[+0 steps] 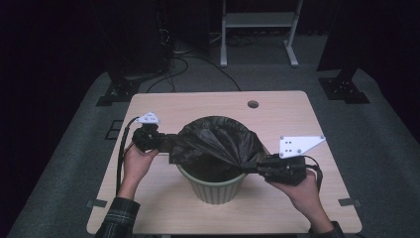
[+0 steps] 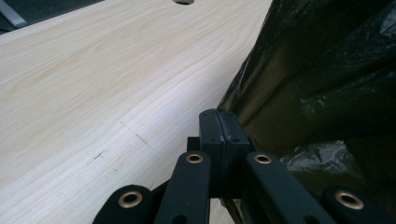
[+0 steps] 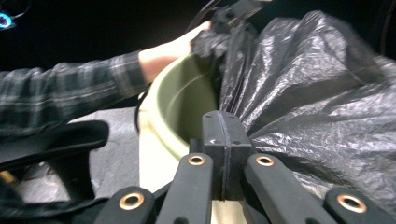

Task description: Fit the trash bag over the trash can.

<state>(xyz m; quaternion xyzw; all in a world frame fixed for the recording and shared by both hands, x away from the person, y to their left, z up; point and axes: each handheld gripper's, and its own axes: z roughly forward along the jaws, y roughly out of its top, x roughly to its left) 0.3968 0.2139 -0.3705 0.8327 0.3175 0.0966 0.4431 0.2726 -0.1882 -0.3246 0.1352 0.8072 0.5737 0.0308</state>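
Black bin bag point(image 1: 218, 141) stretched across the mouth of the green bin point(image 1: 218, 186), not yet seated. Left gripper point(image 1: 166, 143) clamped on bag film left of the bin; right gripper point(image 1: 260, 168) clamped on film at the bin's right rim. Remaining, by judgement: opening the bag, folding its edge over the rim, pushing it down inside.

The bag point(image 1: 218, 141) is thin black plastic film, crinkled and faintly glossy. The bin point(image 1: 214, 187) looks like matt green plastic with a ribbed wall. The table point(image 1: 198, 104) is pale wood-grain (smooth, lightly scuffed).
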